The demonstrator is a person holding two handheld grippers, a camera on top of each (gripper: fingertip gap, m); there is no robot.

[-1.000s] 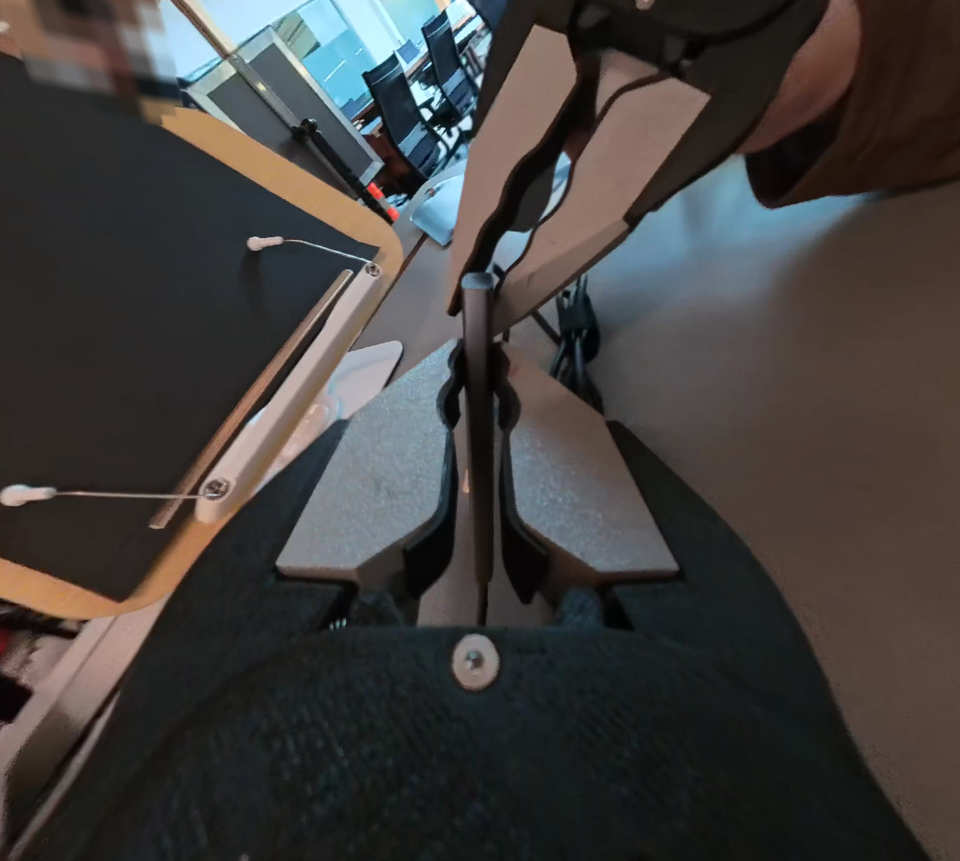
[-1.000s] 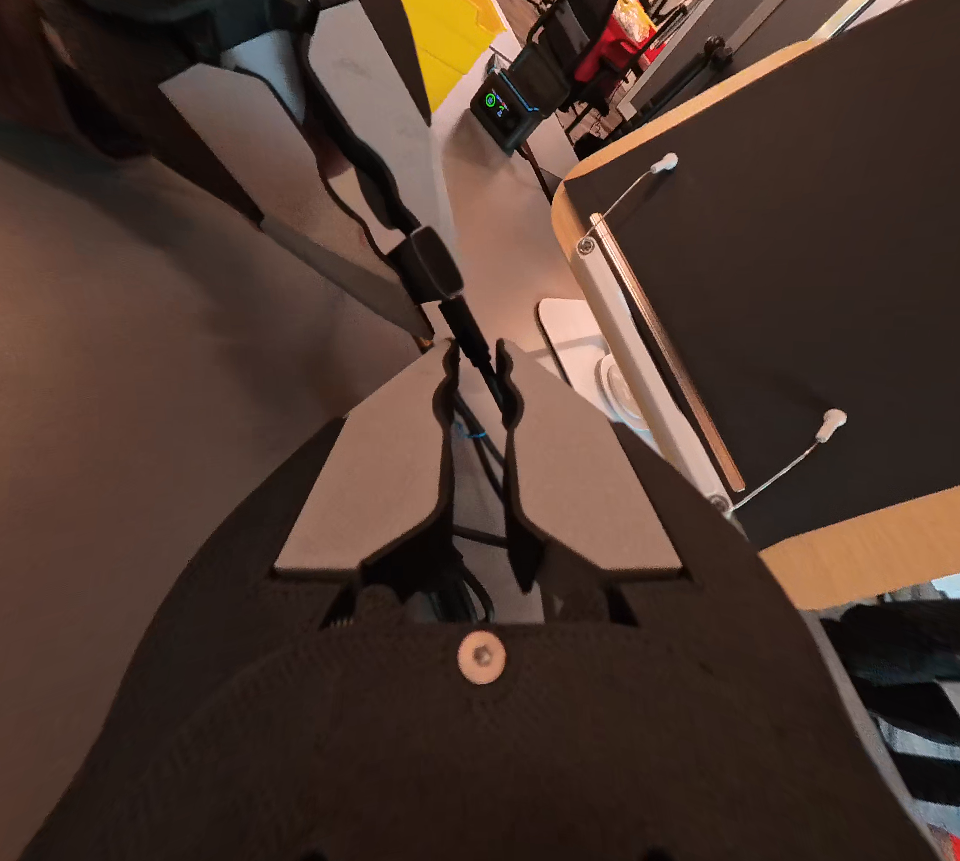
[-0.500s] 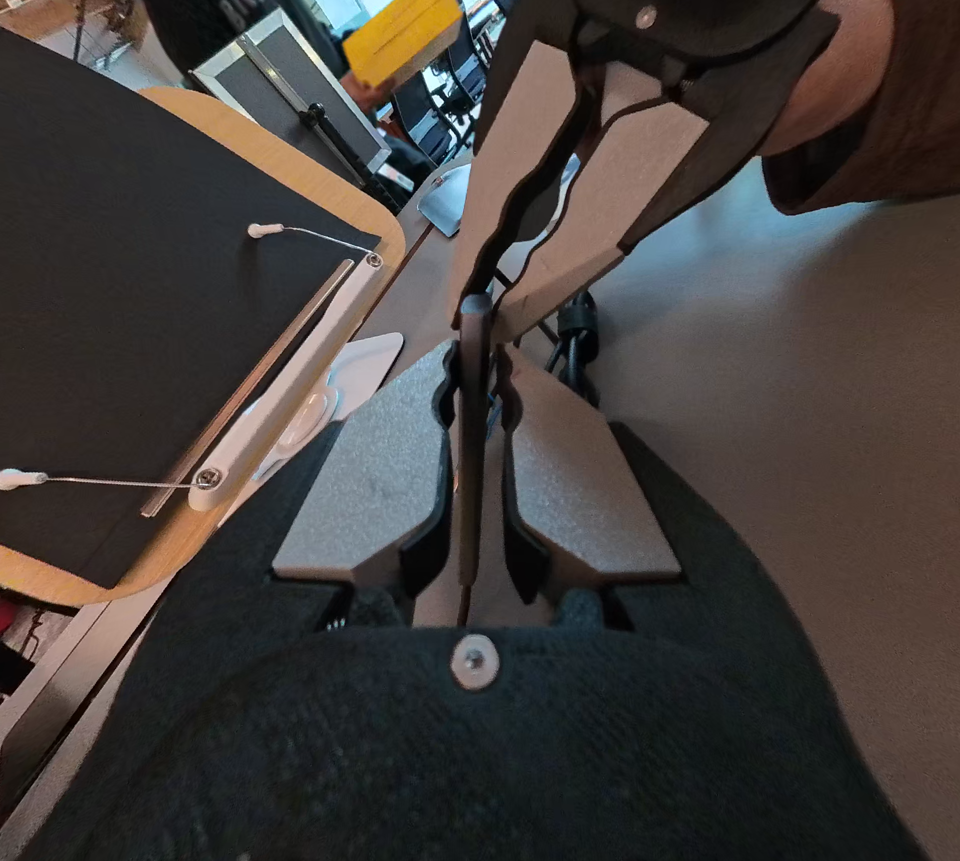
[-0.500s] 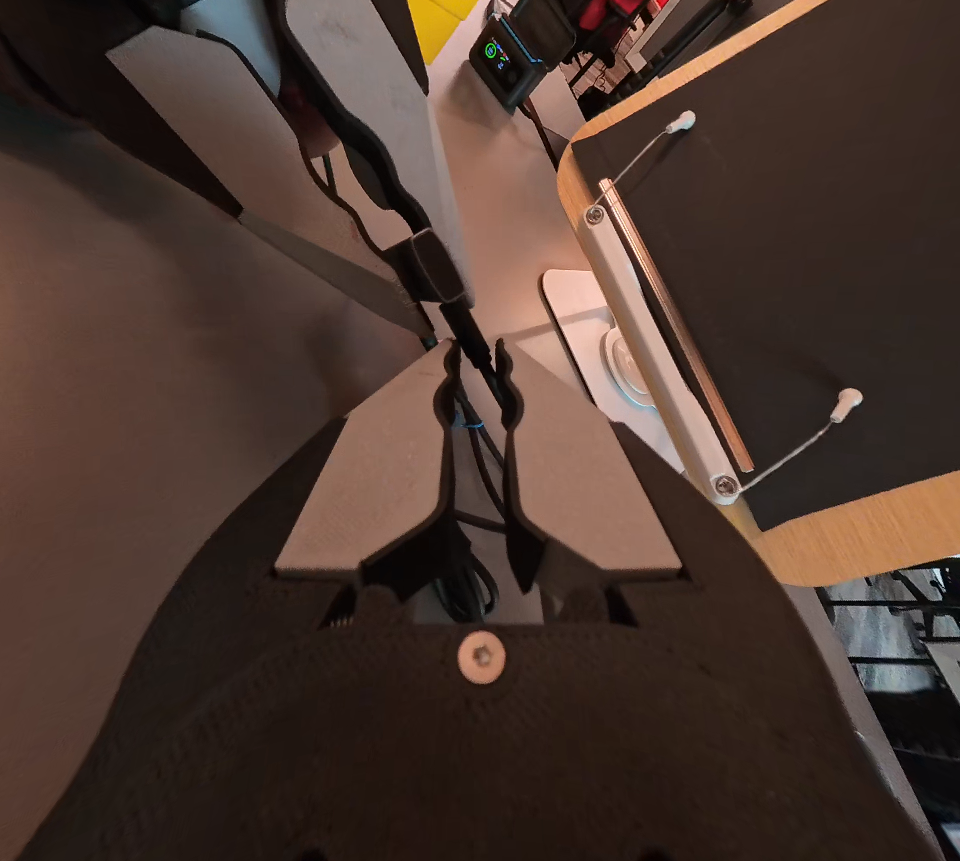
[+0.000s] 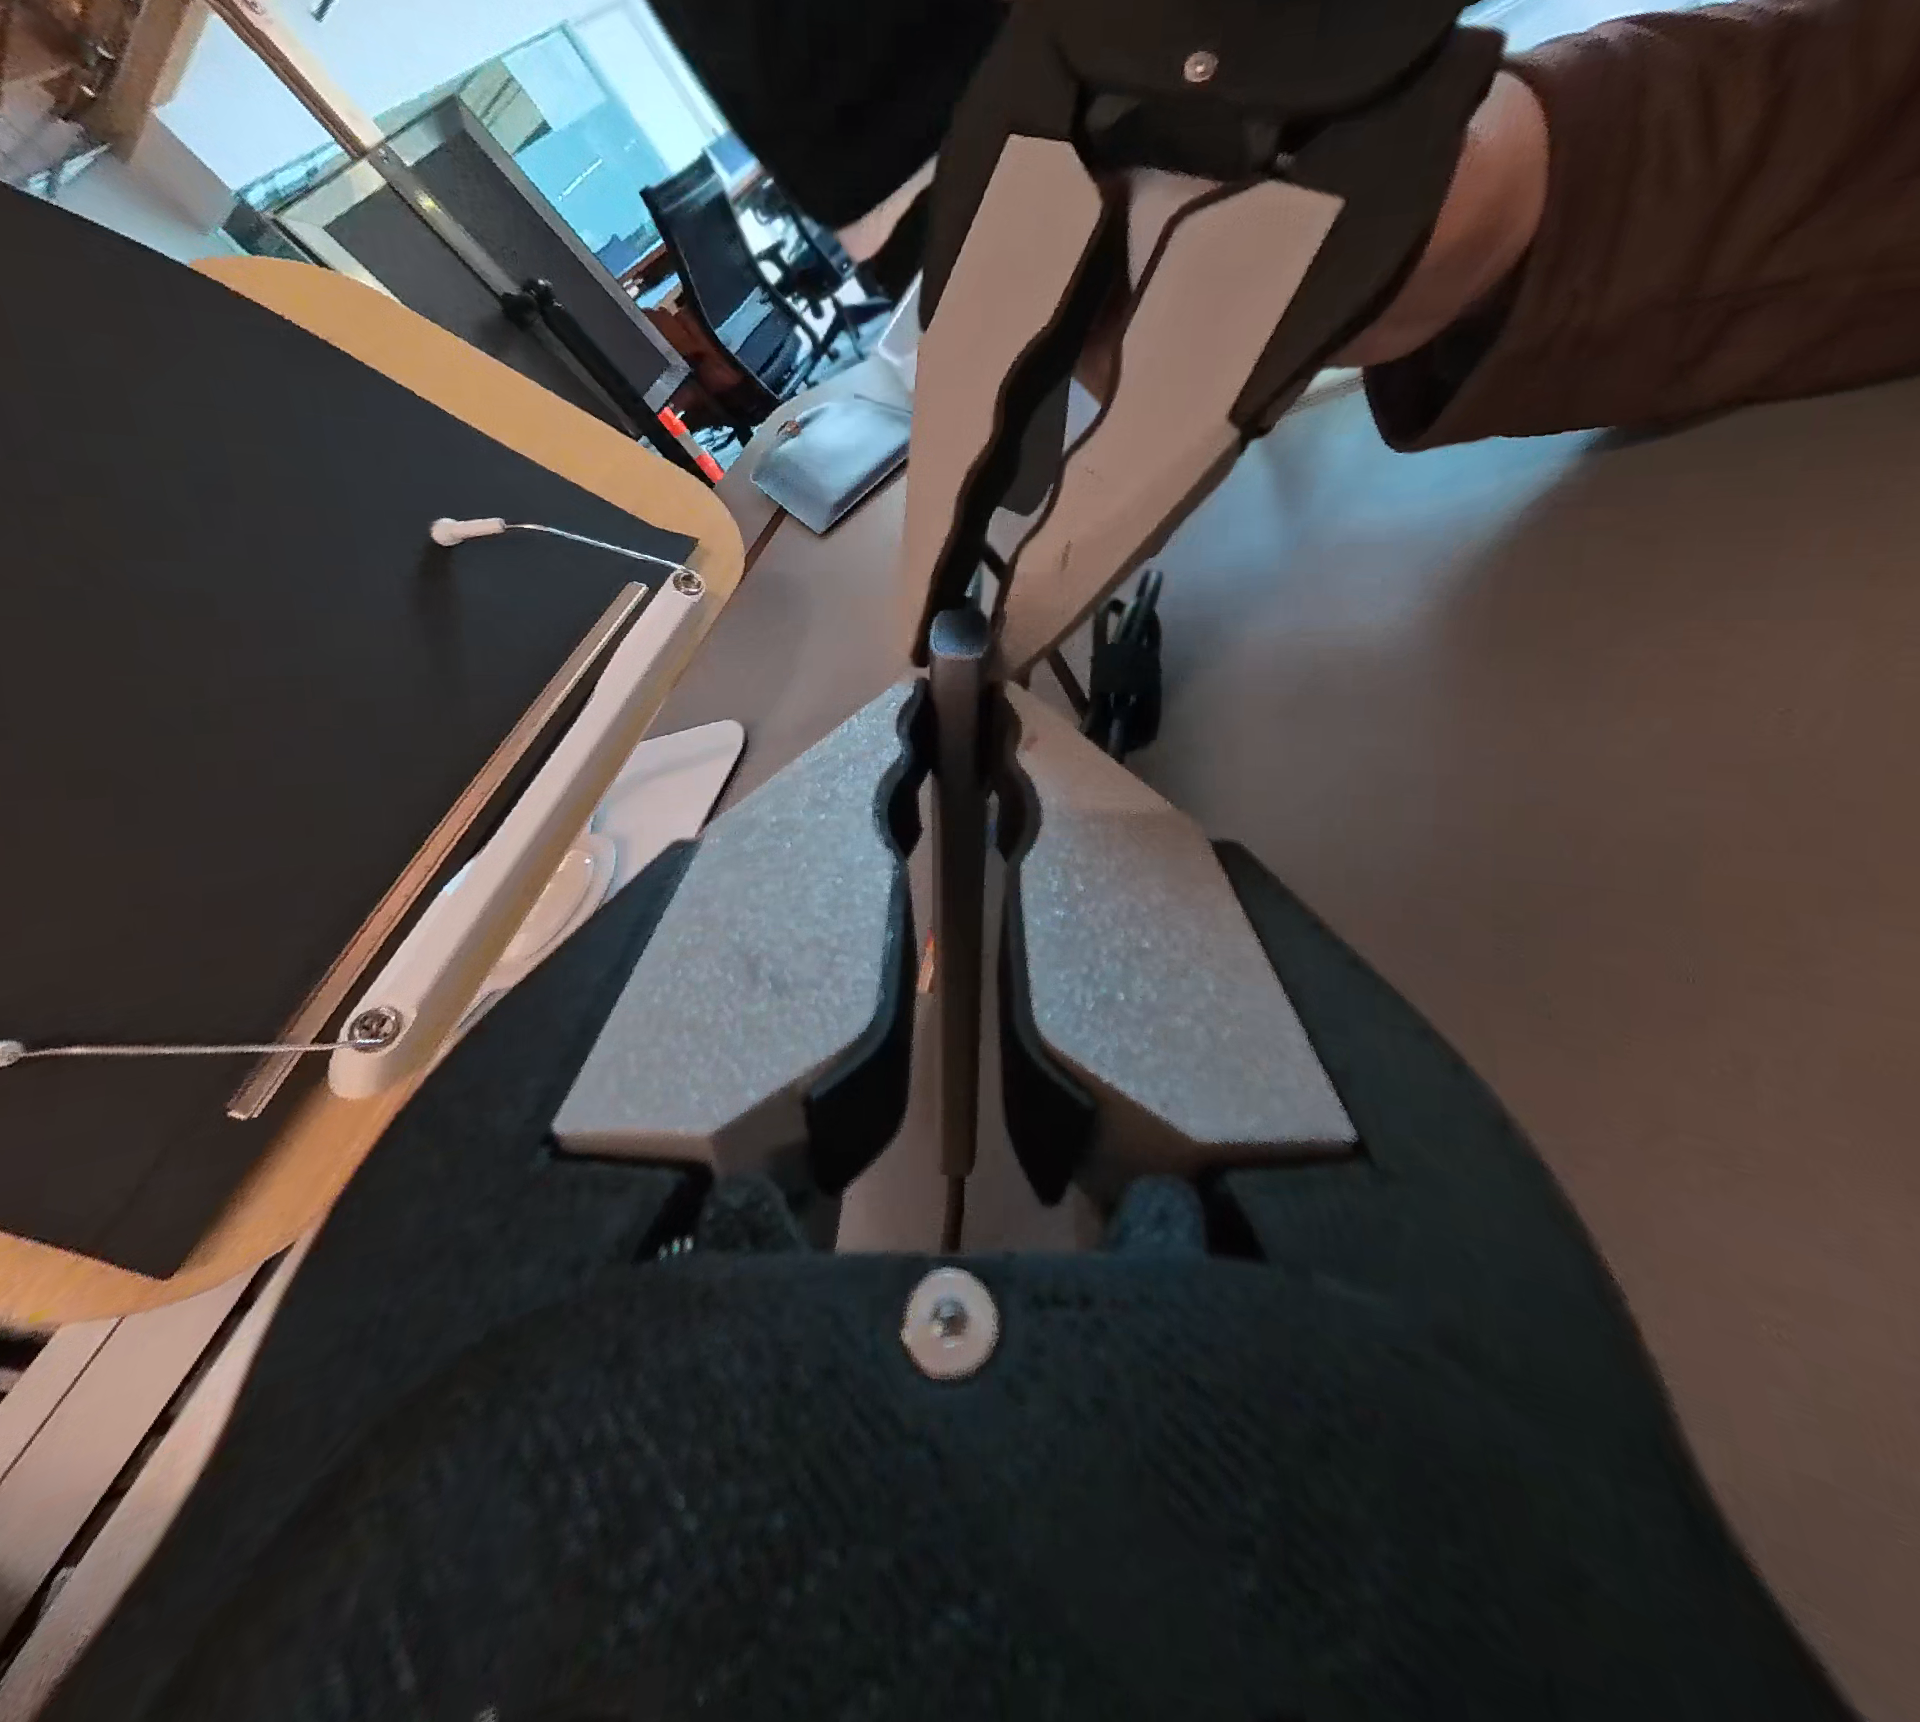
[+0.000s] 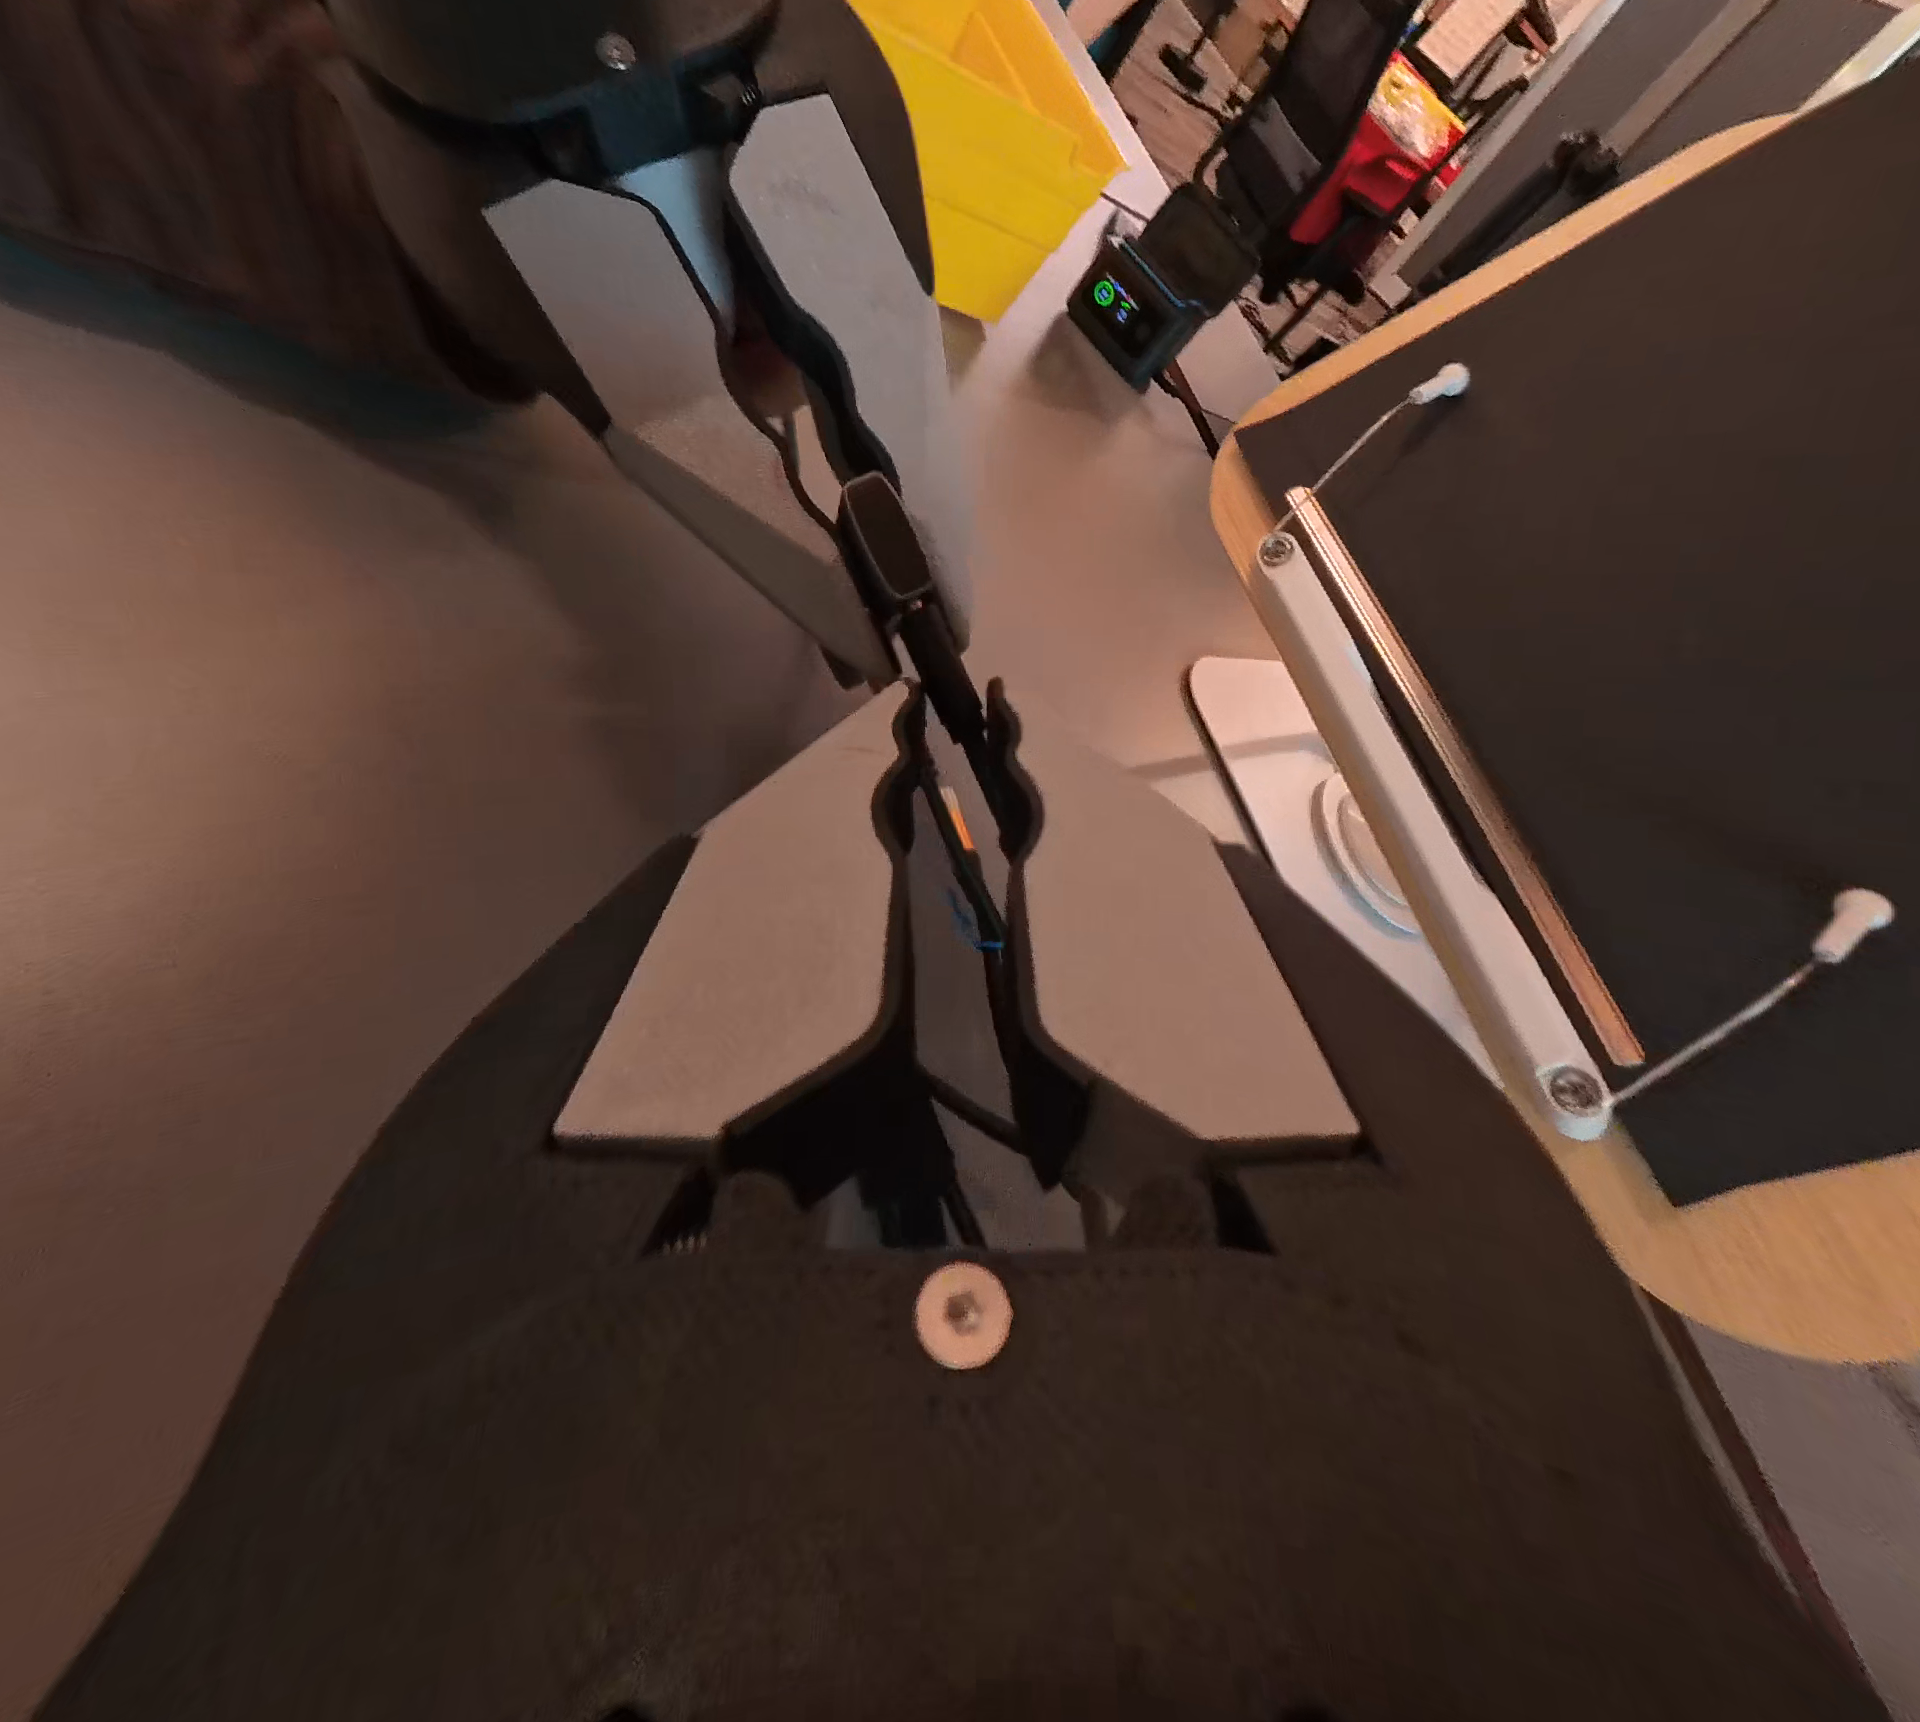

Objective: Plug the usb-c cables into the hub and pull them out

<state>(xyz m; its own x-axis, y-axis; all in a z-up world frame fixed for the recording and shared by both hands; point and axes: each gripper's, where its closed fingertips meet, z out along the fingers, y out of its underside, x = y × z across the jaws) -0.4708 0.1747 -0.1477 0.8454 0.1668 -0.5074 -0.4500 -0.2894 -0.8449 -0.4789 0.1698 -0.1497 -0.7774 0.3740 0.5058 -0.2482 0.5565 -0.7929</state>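
My left gripper point(image 5: 958, 708) is shut on the thin dark grey hub point(image 5: 956, 841), seen edge-on and sticking out past the fingertips. My right gripper point(image 6: 956, 704) is shut on the black usb-c cable point(image 6: 971, 779); its plug point(image 6: 935, 644) meets the end of the hub point(image 6: 883, 545). The two grippers face each other tip to tip above the grey table point(image 5: 1558, 737). The right gripper also shows in the left wrist view point(image 5: 971, 633), the left gripper in the right wrist view point(image 6: 904, 623). The joint between plug and hub is partly hidden by the fingers.
A black board with a wooden edge point(image 5: 260, 581) on a white stand point(image 6: 1247, 737) stands close beside the grippers. A bundle of black cables point(image 5: 1122, 685) lies on the table. Yellow bins point(image 6: 966, 114) and a small black device with a lit display point(image 6: 1132, 311) stand farther back. Left and right tips are no more than a few centimetres apart.
Both grippers keep their holds and stay tip to tip. Both views have tilted slightly. A person in black now shows behind the right gripper in the left wrist view.
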